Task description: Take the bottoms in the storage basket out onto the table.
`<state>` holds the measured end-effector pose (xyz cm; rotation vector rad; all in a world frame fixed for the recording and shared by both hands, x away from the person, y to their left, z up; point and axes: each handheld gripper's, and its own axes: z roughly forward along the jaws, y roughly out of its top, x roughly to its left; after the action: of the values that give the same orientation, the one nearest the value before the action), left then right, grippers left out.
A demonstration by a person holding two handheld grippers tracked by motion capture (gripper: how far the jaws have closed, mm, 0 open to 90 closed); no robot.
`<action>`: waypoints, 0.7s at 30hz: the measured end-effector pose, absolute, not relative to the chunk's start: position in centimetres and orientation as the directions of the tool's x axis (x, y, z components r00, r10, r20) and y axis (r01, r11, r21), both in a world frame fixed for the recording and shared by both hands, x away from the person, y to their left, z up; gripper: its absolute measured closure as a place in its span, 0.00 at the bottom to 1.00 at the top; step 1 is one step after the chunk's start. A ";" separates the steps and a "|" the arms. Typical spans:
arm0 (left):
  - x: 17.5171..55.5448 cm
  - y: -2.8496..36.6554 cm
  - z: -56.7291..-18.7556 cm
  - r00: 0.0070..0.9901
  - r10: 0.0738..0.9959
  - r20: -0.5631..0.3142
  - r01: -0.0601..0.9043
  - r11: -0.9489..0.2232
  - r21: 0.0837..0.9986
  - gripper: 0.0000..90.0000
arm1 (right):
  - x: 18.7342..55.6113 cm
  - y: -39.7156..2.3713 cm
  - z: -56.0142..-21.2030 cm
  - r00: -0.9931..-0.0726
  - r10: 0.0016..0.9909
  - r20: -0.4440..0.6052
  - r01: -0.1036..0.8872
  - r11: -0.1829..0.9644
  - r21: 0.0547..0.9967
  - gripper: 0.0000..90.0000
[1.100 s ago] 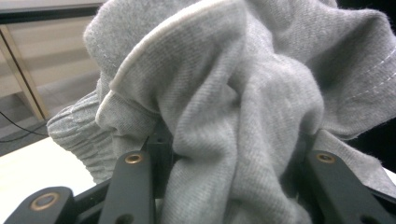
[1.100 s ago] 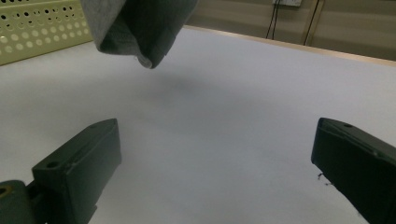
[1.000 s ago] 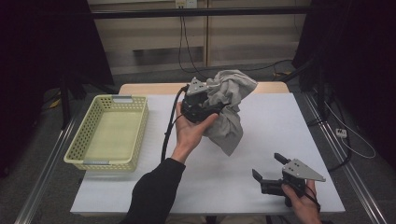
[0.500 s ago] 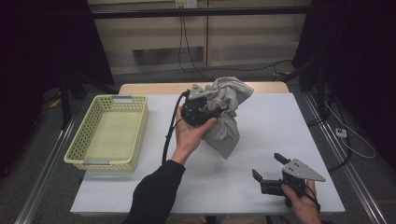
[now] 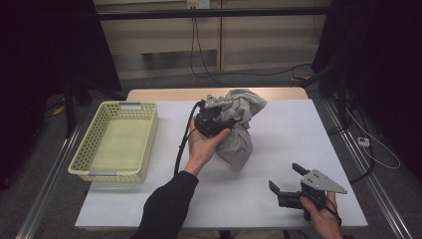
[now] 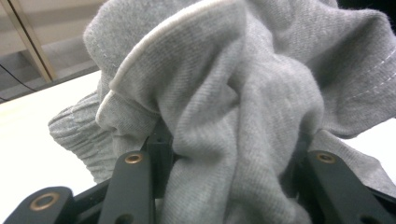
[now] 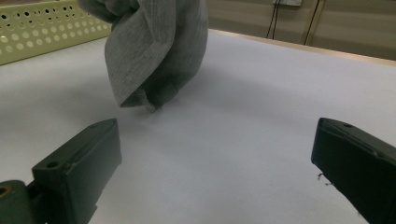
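Grey knit cloth [image 5: 238, 130] is bunched between the jaws of my left gripper [image 5: 215, 115], which I hold raised over the middle of the white table [image 5: 278, 134]. In the left gripper view the fabric [image 6: 233, 102] swells up between my two black jaws and is pinched there; a pale hemmed edge curls across the top of the bundle, and a ribbed part hangs down to the left. Seen from the high view, most of the cloth sits just past and to the right of that gripper, and a long fold droops from it down to the tabletop. My left hand [image 5: 201, 144] wraps the gripper's body from below, and its black cable runs back along my dark sleeve [image 5: 166, 206].

My right gripper [image 5: 286, 181] rests low near the table's near right corner, well apart from the cloth, with its jaws spread wide and nothing between them. In the right gripper view, bare white table lies between my jaws, and the hanging end of the cloth [image 7: 154, 56] is ahead and to the left, its lowest tip at or just above the surface; I cannot tell which.

Off to the left of my left gripper stands a pale yellow-green perforated basket [image 5: 82, 154], its long side just beside the table's left edge.
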<state>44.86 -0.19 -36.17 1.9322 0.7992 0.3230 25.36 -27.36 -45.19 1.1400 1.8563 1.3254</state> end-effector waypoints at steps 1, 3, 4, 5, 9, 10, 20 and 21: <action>44.9 -0.2 -36.3 0.748 0.654 -0.112 0.397 -0.306 0.865 0.60 | 25.4 -27.4 -45.2 -0.465 0.885 0.020 0.305 0.139 0.942 0.02; 45.1 -0.3 -36.7 0.747 0.656 -0.110 0.404 -0.316 0.858 0.60 | 25.3 -27.4 -45.2 -0.464 0.885 0.021 0.307 0.139 0.942 0.02; 45.2 -0.3 -37.0 0.744 0.658 -0.116 0.410 -0.313 0.857 0.60 | 25.3 -27.4 -45.2 -0.466 0.885 0.022 0.307 0.138 0.942 0.02; 45.3 -0.2 -37.2 0.742 0.660 -0.117 0.416 -0.317 0.852 0.60 | 25.4 -27.4 -45.2 -0.466 0.885 0.021 0.307 0.139 0.942 0.02; 45.5 0.0 -38.0 0.736 0.664 -0.128 0.434 -0.319 0.842 0.60 | 25.4 -27.4 -45.2 -0.464 0.886 0.021 0.307 0.139 0.941 0.02; 45.6 0.1 -38.2 0.736 0.664 -0.131 0.435 -0.316 0.843 0.60 | 25.4 -27.4 -45.2 -0.465 0.885 0.019 0.307 0.141 0.941 0.02; 45.5 0.0 -39.9 0.738 0.660 -0.139 0.461 -0.344 0.818 0.60 | 25.4 -27.4 -45.2 -0.464 0.886 0.018 0.307 0.142 0.941 0.02; 45.5 -0.1 -40.0 0.740 0.658 -0.140 0.460 -0.343 0.819 0.60 | 25.3 -27.4 -45.2 -0.464 0.886 0.019 0.308 0.141 0.941 0.02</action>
<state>45.46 -0.11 -40.01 2.0011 0.8471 0.2660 25.35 -27.36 -45.19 1.1413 1.8580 1.3226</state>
